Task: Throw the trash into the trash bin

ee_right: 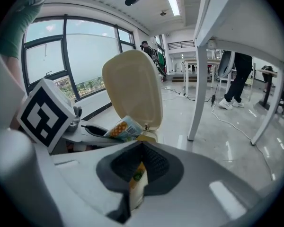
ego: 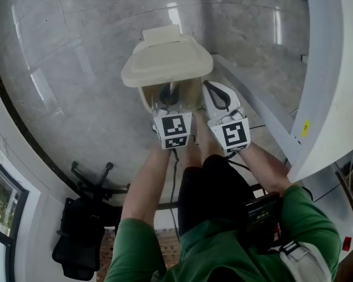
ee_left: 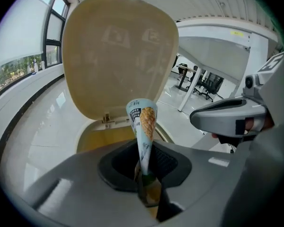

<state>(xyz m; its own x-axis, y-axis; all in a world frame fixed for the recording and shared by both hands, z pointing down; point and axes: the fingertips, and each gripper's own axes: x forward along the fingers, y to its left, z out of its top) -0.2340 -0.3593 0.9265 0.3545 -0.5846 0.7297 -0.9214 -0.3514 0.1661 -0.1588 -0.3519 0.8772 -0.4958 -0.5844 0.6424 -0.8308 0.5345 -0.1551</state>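
Raised lid (ego: 166, 63) behind open trash bin (ego: 143, 94)

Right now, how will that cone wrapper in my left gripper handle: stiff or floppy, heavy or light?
The cone wrapper is probably thin paper: it keeps its shape standing up from the jaws, so fairly stiff, yet likely crushable. It looks empty, so probably very light; it may flutter rather than drop straight into the bin.

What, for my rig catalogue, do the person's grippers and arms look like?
Both the left gripper and right gripper have pale grey moulded shells with dark, textured pads. Each carries a white cube printed with black square markers. A thin dark cable trails back from the left one. The person wears a green short-sleeved top.
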